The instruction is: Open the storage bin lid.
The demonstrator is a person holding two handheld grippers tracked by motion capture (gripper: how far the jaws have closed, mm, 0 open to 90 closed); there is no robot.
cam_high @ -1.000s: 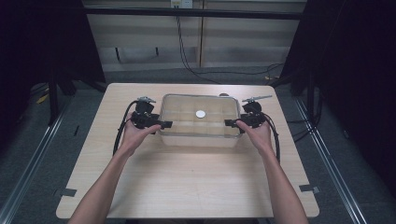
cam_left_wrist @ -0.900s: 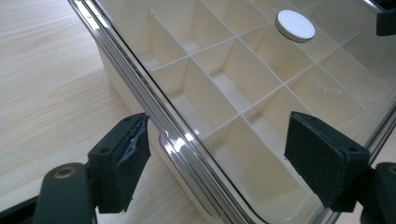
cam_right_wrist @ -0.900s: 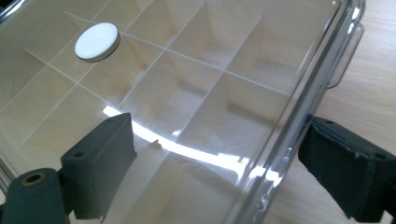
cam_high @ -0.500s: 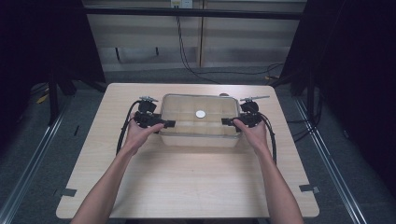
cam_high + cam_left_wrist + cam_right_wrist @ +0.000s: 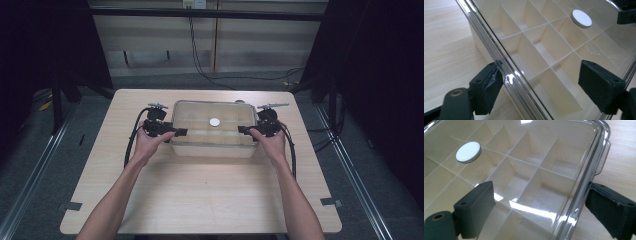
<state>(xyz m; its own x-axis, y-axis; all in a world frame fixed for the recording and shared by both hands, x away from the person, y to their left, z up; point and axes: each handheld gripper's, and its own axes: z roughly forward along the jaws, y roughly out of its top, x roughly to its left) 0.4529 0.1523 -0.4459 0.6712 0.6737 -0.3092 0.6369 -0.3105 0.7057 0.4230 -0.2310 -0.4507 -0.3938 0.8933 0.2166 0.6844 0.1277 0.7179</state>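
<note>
Clear-lidded compartment box (image 5: 214, 129) sat upper centre of frame on the table (image 5: 200, 200) | left tool (image 5: 176, 132) and right tool (image 5: 243, 130) spread, straddling the lid's opposite edges | step: gripping the lid, apparently | next: both must pinch evenly.

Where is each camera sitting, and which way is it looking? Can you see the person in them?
High view: above the person's side, looking forward and down at the table; both forearms, left hand-held gripper and right hand-held gripper show.
Left gripper view: rides the left hand-held gripper, looking along its open jaws across the clear box.
Right gripper view: rides the right hand-held gripper, its open jaws astride the box's edge.
Shared: all three show the box's white round disc.
</note>
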